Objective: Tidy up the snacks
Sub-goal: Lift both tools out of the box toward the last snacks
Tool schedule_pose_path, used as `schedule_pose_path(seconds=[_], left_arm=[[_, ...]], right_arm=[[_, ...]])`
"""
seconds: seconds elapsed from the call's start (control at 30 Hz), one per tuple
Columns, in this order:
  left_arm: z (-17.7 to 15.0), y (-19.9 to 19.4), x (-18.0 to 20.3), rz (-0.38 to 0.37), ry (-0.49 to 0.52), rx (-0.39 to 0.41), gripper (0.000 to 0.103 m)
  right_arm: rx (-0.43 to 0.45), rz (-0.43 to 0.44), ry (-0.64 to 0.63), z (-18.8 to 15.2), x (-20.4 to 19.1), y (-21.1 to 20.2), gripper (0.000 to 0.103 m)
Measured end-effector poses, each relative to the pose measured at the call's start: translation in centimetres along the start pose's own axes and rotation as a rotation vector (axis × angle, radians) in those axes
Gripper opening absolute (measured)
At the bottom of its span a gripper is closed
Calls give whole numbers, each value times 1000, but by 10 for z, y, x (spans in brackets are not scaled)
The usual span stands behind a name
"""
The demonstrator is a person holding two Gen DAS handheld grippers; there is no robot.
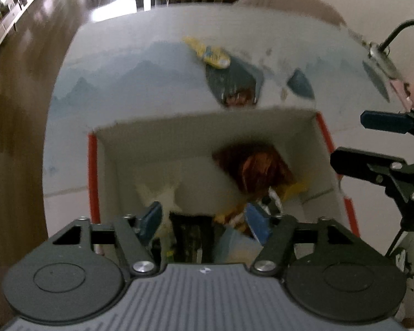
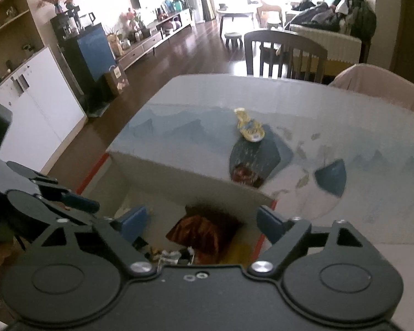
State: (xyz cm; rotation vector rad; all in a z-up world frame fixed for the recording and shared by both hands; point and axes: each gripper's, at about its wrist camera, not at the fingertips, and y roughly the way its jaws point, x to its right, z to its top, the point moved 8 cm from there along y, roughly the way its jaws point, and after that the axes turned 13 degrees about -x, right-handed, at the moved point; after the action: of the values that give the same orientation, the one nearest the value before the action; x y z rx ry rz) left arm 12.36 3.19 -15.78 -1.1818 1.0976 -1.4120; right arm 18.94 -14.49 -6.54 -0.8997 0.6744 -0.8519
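The left gripper [image 1: 204,220], a black two-finger tool with blue pads, is hanging over the open white cardboard box with red-taped corners [image 1: 201,127], its jaws standing apart with nothing pressed between the pads. The right gripper [image 2: 204,223], of the same make, is hovering over the same box [image 2: 179,171] from the other side, its jaws spread wide and empty as well; in the left wrist view it is showing at the right edge [image 1: 356,143], just beside the box wall. Inside the box a shiny reddish-brown foil snack packet [image 1: 258,167] is lying against the far wall, with a yellow wrapper [image 1: 296,189] just beside it and several smaller packets below that are too blurred to tell apart. The same brown packet [image 2: 204,233] is sitting between the right gripper's fingers in its own view, but the pads are not touching it. Beyond the box, on the pale table covered with a blue mountain-print cloth [image 2: 196,127], a yellow and blue snack packet [image 2: 249,129] is lying well apart from the box, and a dark reddish-brown packet [image 2: 245,175] is resting near the box's far wall. A dark wooden slatted chair [image 2: 285,53] is standing at the table's far end.
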Motion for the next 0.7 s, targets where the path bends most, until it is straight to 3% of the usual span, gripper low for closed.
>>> schedule_pose_path(seconds=[0.27,0.47,0.7], left_arm=[[29,-33,0,-7,1,103,73],[61,-52,-3,-30,-29,168,81],[119,-73,-13,-25,-123,164,81]], right_arm=[[28,3,-34,23,12,-8,97],[41,11,-89,44,23,-9,101],[-65,57,-60,81,57,5,101]])
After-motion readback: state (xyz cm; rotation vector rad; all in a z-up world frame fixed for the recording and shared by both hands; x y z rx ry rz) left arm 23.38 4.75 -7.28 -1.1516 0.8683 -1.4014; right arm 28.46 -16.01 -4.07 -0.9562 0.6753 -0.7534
